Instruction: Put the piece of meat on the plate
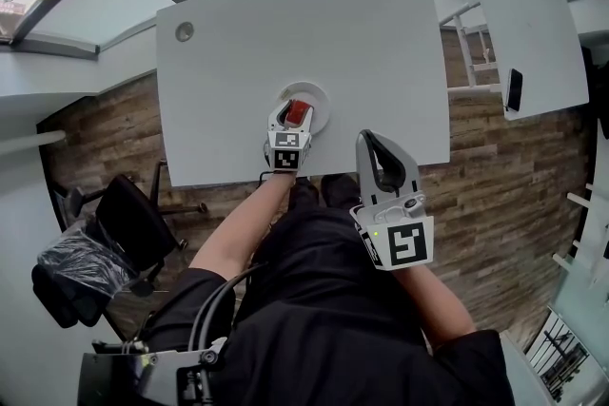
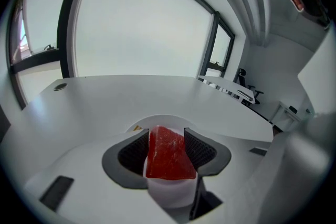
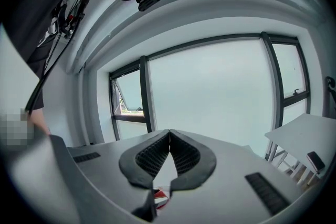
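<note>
The red piece of meat (image 1: 298, 112) lies on the small round white plate (image 1: 319, 93) near the front edge of the white table (image 1: 285, 33). My left gripper (image 1: 291, 117) reaches over the plate with its jaws open on either side of the meat (image 2: 168, 153). In the left gripper view the ribbed pads (image 2: 132, 152) stand beside the meat without pressing it. My right gripper (image 1: 373, 140) hovers at the table's front edge, to the right of the plate. Its jaws are shut tip to tip (image 3: 169, 134) with nothing between them.
A round cable hole (image 1: 185, 31) sits at the table's far left corner. A second white table (image 1: 533, 33) stands to the right with a dark phone (image 1: 514, 90) on it. A black office chair (image 1: 133, 223) stands on the wooden floor at the left.
</note>
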A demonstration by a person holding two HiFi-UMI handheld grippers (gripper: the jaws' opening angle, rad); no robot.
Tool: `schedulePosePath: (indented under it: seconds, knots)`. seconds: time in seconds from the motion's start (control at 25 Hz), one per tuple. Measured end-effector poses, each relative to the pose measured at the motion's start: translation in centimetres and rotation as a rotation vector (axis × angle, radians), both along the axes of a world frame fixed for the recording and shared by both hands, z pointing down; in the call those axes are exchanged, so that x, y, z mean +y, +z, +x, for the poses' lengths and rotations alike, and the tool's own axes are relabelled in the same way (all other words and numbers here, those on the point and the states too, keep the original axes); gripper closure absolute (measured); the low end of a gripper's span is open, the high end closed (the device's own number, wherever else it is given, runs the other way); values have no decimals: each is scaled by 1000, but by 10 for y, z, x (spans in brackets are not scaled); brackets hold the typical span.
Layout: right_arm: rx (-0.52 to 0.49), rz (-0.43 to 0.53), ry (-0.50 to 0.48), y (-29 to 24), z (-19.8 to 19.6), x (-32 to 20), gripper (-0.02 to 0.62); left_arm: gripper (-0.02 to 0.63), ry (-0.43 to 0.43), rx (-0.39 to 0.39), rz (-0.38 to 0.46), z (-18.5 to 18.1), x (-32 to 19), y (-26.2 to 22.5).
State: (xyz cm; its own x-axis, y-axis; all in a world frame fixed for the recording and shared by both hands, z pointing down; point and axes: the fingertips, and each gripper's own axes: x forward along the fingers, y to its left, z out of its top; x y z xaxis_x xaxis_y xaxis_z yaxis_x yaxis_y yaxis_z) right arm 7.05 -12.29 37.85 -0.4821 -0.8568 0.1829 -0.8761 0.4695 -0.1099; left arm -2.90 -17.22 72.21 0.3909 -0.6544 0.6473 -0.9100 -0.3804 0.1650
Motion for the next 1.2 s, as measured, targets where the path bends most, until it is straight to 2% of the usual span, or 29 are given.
schedulePosePath:
  seconds: [0.28, 0.56, 0.76, 1.2]
  knots:
    - [-6, 13, -3, -3, -2, 3, 589, 410, 9, 3, -4, -1, 3, 2]
    - [-7, 18, -17, -3, -9, 9, 589, 410, -21, 20, -5, -9, 7, 1]
    - [-12, 27, -16, -6, -9, 14, 589, 410, -42, 34, 63, -9, 4, -20]
    - [-15, 42, -39, -8, -21, 22, 589, 410, -73, 30, 117, -23, 7, -41]
